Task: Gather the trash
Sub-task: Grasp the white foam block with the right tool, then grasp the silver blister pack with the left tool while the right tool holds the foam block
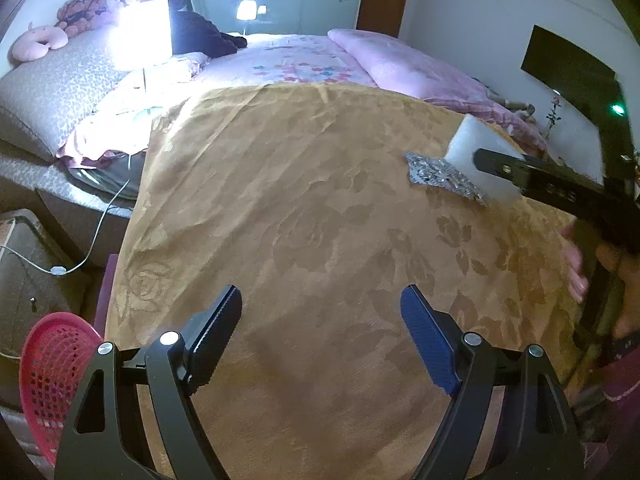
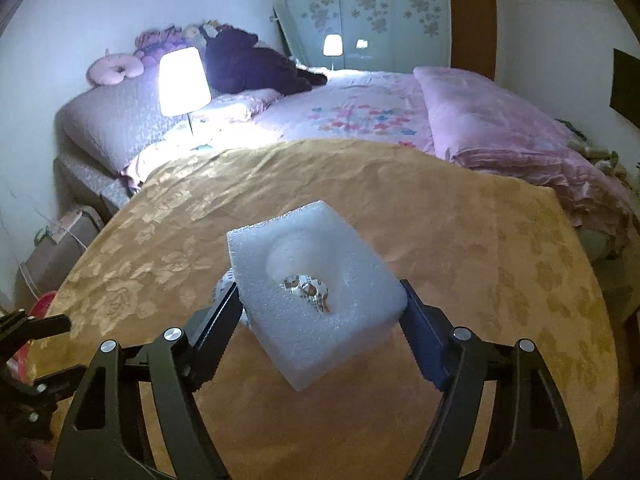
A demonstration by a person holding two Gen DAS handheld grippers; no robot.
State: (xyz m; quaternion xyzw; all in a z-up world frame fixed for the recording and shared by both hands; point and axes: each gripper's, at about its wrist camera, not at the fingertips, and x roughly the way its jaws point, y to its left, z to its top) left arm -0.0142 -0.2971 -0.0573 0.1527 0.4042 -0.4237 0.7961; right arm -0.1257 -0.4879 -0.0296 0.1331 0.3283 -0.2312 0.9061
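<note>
White foam block (image 2: 316, 292) pinched between the right gripper (image 2: 322, 312) pads, lifted over the gold floral tablecloth (image 2: 460, 240), far right side. Foil wrapper (image 1: 442, 176) lies beneath it. Left gripper (image 1: 322, 328) spread, empty, near edge. Pink basket (image 1: 52, 368) near left.

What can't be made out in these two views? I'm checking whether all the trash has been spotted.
- Foil wrapper: in the right wrist view the foam block covers it, apart from a glimpse through the block's hole.
- Pink basket: cut off by the left wrist view's edge and the left gripper; its contents are hidden.
- Right gripper: in the left wrist view it is motion-blurred, and the block hides its far finger.
</note>
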